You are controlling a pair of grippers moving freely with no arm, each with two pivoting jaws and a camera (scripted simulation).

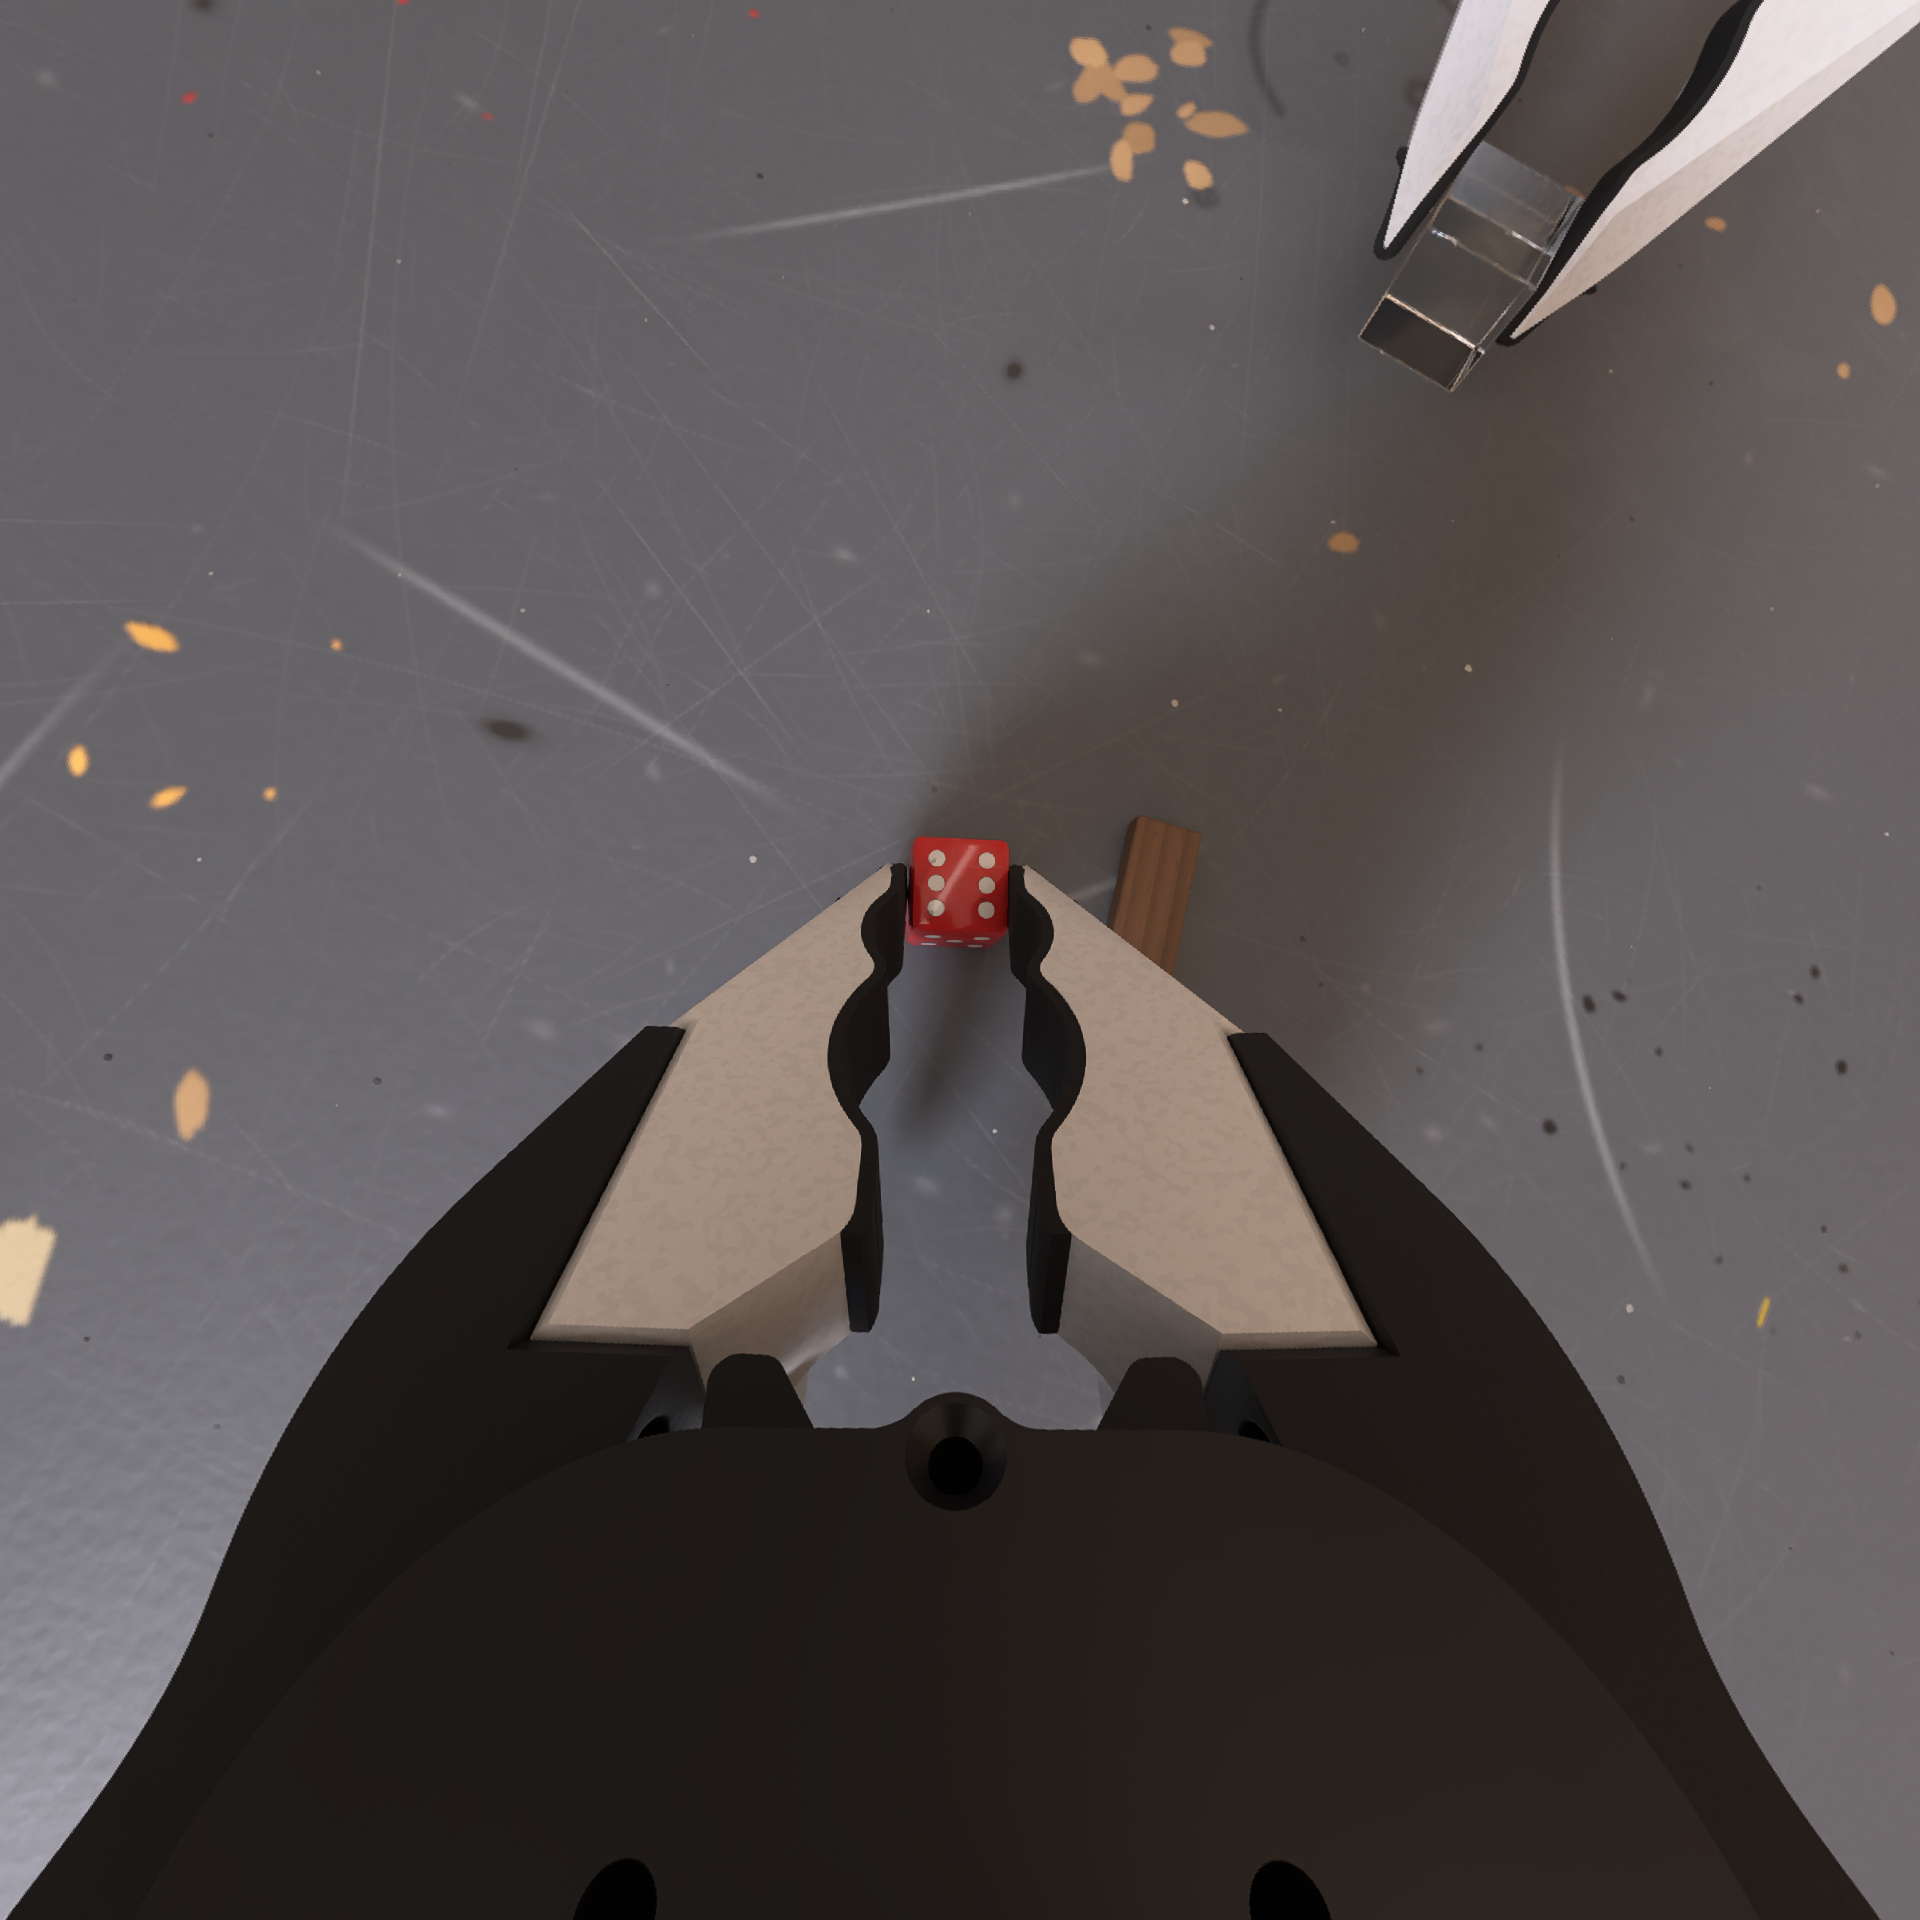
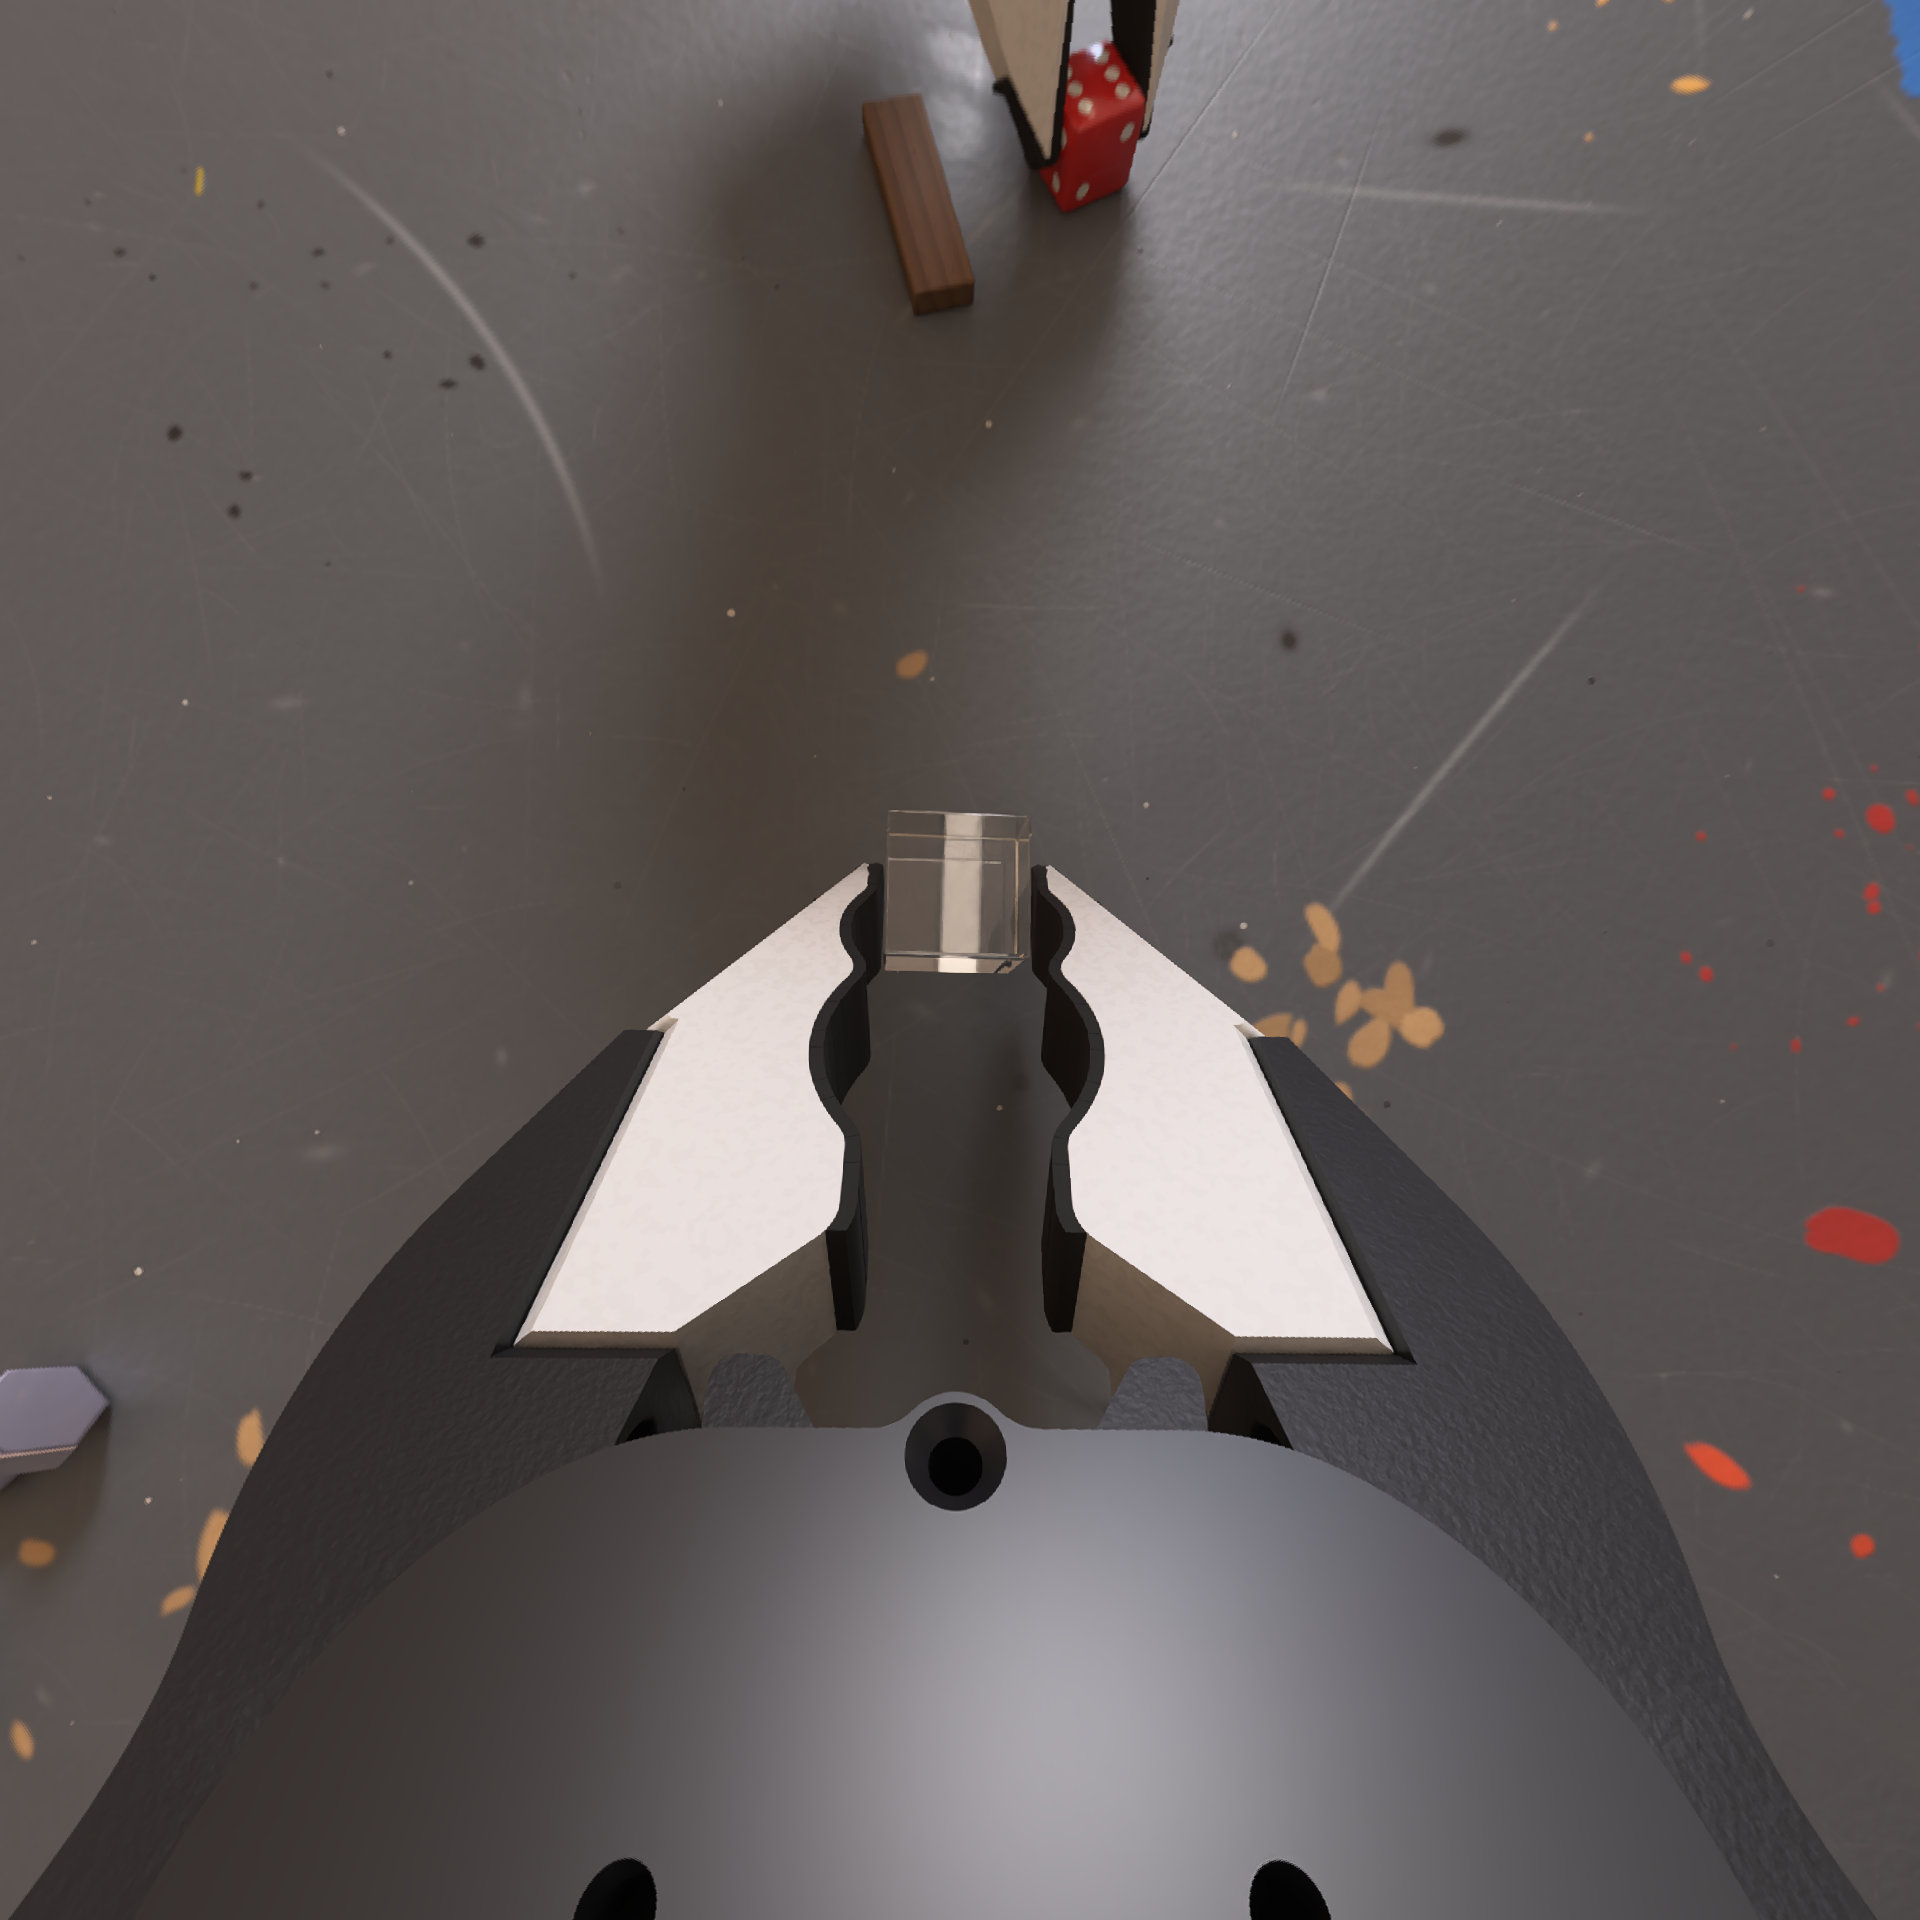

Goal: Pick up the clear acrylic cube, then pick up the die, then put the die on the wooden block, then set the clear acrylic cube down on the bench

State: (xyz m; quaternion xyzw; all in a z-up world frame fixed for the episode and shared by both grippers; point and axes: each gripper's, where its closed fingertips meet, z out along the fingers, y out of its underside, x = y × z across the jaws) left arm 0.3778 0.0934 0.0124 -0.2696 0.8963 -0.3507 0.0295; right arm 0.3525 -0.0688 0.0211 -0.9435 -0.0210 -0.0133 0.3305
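The left gripper (image 1: 958, 891) points steeply down at the bench, its two pale fingers (image 1: 748, 1132) drawn close, the black inner pads pressing both sides of the red die (image 1: 958, 889) at the tips. The right gripper (image 2: 956, 894) is likewise angled downward, jaws narrowed, pads clamping the clear acrylic cube (image 2: 956, 891) at the fingertips. From the left wrist view, the right gripper enters at about one o'clock, tips pointing down.

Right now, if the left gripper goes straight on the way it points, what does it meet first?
Probably the scratched grey bench. The left gripper, shut on the red die, points down at it; the brown wooden block lies just to one side. Depth is unclear.
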